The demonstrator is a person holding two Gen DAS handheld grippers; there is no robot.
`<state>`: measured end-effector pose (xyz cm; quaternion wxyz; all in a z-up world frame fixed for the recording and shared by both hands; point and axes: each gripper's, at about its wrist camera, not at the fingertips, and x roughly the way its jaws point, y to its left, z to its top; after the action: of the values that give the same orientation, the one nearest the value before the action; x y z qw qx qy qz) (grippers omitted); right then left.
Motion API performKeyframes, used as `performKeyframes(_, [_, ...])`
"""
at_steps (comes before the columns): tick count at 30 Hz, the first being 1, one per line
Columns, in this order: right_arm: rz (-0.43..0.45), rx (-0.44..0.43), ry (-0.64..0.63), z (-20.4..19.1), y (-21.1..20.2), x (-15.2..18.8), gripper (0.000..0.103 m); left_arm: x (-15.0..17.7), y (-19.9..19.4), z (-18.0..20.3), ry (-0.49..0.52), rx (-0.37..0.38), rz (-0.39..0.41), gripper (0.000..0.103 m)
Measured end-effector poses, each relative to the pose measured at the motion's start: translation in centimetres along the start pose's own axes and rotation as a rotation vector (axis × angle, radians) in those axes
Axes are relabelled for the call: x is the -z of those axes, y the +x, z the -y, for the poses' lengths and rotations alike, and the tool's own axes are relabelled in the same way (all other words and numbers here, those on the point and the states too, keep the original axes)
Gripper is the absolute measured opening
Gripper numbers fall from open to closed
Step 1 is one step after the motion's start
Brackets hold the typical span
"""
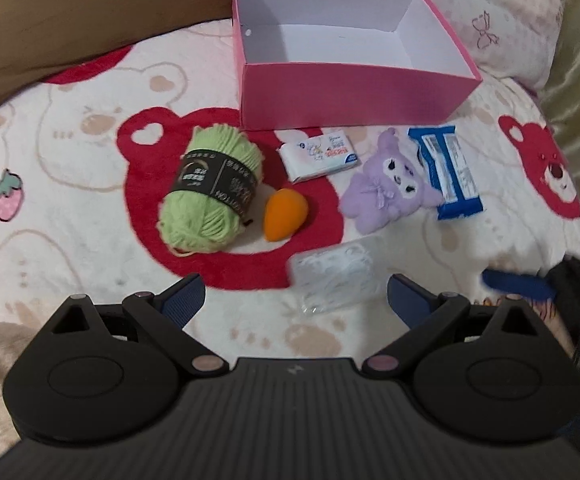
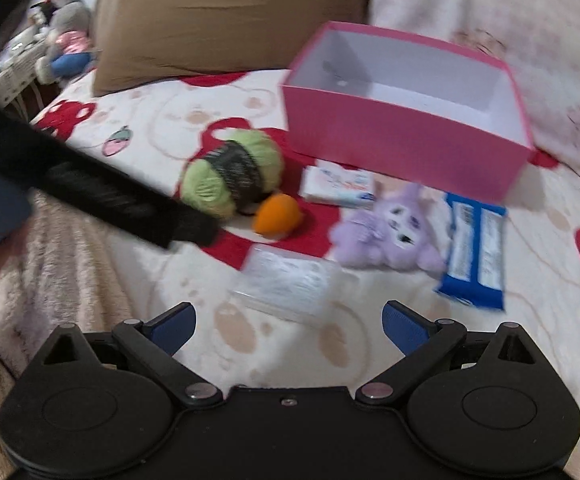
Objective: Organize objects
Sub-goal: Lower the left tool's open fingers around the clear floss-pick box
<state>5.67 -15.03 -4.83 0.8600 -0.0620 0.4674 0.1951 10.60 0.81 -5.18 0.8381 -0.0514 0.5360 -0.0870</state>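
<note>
An open pink box [image 1: 354, 94] [image 2: 402, 148] with a white inside stands empty at the back of the bed. In front of it lie a green yarn ball [image 1: 210, 192] [image 2: 232, 174], an orange egg-shaped sponge [image 1: 284, 214] [image 2: 276, 214], a white tissue pack [image 1: 318, 156] [image 2: 338, 186], a purple plush toy [image 1: 386, 188] [image 2: 386, 232], a blue snack packet [image 1: 448, 172] [image 2: 476, 256] and a clear plastic bag [image 1: 338, 276] [image 2: 286, 280]. My left gripper [image 1: 296, 298] is open, just short of the clear bag. My right gripper [image 2: 290, 326] is open, also near the bag.
The things lie on a cream blanket [image 1: 70, 208] with red bear prints. A brown pillow [image 2: 226, 20] and a pale floral pillow [image 1: 502, 12] stand behind the box. The other gripper's blue fingertip [image 1: 516, 284] shows at right; the left tool's dark body [image 2: 130, 204] crosses the right wrist view.
</note>
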Motion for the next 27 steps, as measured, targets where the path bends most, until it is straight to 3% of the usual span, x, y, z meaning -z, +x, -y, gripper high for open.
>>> performKeyframes(6, [0.012,-0.040,0.045,-0.4,1.6,-0.1,0.100,0.1,2.4,0.1,0.038,0.067,-0.001,0.099])
performKeyframes(10, [-0.016,-0.123,0.117,0.2,2.8,0.2,0.100,0.8,2.5,0.1,0.062,0.093,0.025,0.099])
performKeyframes(16, [0.030,-0.082,0.094,-0.5,2.8,0.5,0.100,0.6,3.0,-0.8,0.039,0.123,0.056,0.098])
performKeyframes(19, [0.005,-0.081,0.116,0.0,3.7,0.6,0.100,0.5,3.9,-1.0,0.014,0.157,0.033,0.098])
performKeyframes(23, [-0.014,-0.019,0.122,0.4,5.0,0.6,0.100,0.5,5.4,-0.9,-0.001,0.168,0.001,0.097])
performKeyframes(27, [-0.068,-0.057,0.201,1.4,6.5,0.2,0.098,0.7,7.0,-1.1,-0.033,0.176,-0.035,0.089])
